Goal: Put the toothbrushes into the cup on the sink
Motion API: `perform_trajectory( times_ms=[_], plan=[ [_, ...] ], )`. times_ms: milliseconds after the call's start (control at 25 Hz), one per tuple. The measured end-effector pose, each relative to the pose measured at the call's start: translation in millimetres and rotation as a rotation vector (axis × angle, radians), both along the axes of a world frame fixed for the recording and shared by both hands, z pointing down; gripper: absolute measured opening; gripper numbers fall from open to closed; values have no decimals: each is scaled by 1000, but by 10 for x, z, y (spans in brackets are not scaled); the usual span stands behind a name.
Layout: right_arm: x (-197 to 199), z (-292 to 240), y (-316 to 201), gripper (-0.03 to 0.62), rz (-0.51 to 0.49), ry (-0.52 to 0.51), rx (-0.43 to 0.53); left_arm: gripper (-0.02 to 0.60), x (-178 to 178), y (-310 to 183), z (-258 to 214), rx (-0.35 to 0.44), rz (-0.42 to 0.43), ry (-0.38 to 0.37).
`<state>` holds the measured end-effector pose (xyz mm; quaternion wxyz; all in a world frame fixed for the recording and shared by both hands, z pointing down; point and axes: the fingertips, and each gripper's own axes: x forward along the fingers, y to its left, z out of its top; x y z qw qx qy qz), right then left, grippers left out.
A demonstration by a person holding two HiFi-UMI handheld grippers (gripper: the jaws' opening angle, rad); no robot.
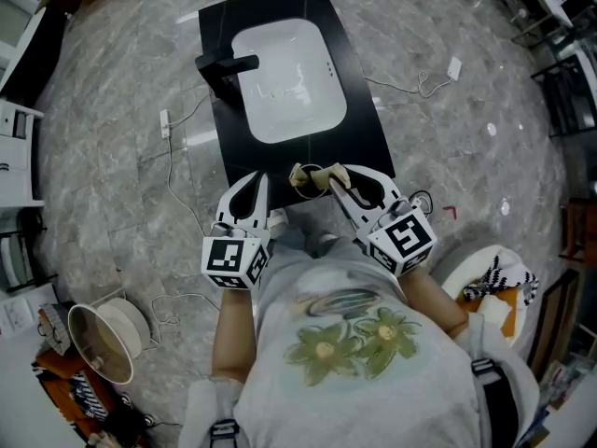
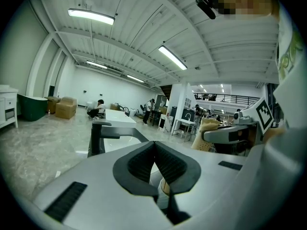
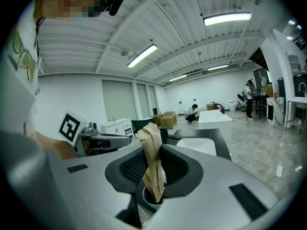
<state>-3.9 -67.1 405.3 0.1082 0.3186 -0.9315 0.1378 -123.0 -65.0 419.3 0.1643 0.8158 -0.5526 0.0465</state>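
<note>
your right tool (image 3: 152, 172) pinches the paper-wrapped toothbrush (image 3: 150, 145) at frame centre, long axis upright — its lower end seems to sit in the cup (image 3: 146, 196) directly beneath; the move is straight down; your left tool (image 2: 154, 163) is closed, empty.

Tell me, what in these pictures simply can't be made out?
- Contents of the brown paper pack in the right hand-held gripper: the wrapper hides them in every view.
- The cup: only a sliver of rim shows under the jaws in the right gripper view; where it stands is hidden.
- What the distant people are doing: too small, both gripper views.
</note>
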Motion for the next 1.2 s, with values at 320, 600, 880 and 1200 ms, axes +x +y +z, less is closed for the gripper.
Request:
perform_trajectory(
  times_ms=[320,600,880,1200],
  plan=[
    [-21,47,-12,91,-4,7,-11,18,-16,3,28,-7,-4,0],
    [-17,97,-16,91,-12,22,-21,18,-4,-4,41,-13,-4,-5],
    [-27,171,-42,91,-19,30,-28,18,-12,-14,62,-17,-7,-11],
    [-46,254,-61,91,-29,40,-39,18,-1,-13,87,-22,-8,-12]
  ],
)
